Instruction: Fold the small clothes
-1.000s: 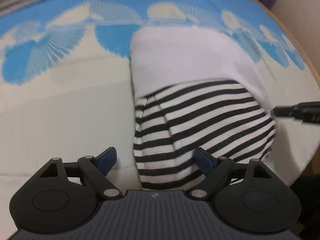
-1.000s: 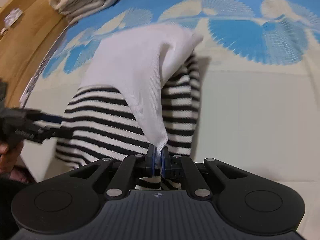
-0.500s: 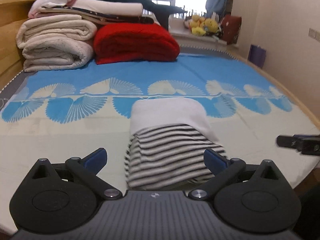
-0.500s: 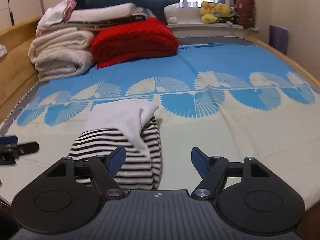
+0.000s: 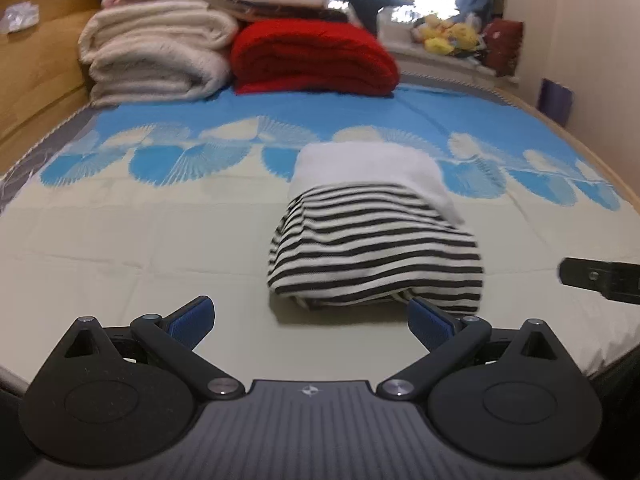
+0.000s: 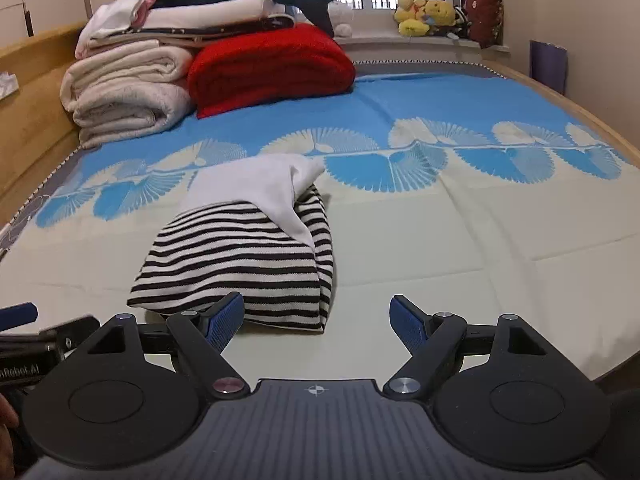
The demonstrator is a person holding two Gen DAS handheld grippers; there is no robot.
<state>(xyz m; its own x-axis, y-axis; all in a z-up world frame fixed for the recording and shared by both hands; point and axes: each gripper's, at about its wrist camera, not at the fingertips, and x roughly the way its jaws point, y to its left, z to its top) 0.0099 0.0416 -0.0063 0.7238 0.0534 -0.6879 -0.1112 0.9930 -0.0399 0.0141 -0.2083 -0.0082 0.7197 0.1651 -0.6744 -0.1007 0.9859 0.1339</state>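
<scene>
garment: striped garment (image 5: 376,256) lies folded into a compact bundle on the bed (image 5: 140,248), white part (image 5: 368,168) draped over the far end, striped end facing you.
long axis: runs away from you toward the red blanket (image 6: 272,64); short near edge faces both jaws.
left gripper (image 5: 311,316): your jaws spread wide, empty; the bundle sits ahead and a little right of centre, its near edge just beyond the right blue pad.
right gripper (image 6: 317,320): your jaws have just been opening, nothing between them; the bundle sits ahead and left, the near corner just behind the left pad, not pinched.
nearer hand: about equal, I'd judge; the bundle lies between your two grippers, left one covers its left edge, right one its right.
white flap: trails down the right side of the stripes, looks loose.
next move, my guess: if one more fold or tidy is due, come in from the near edge, both sides.
</scene>
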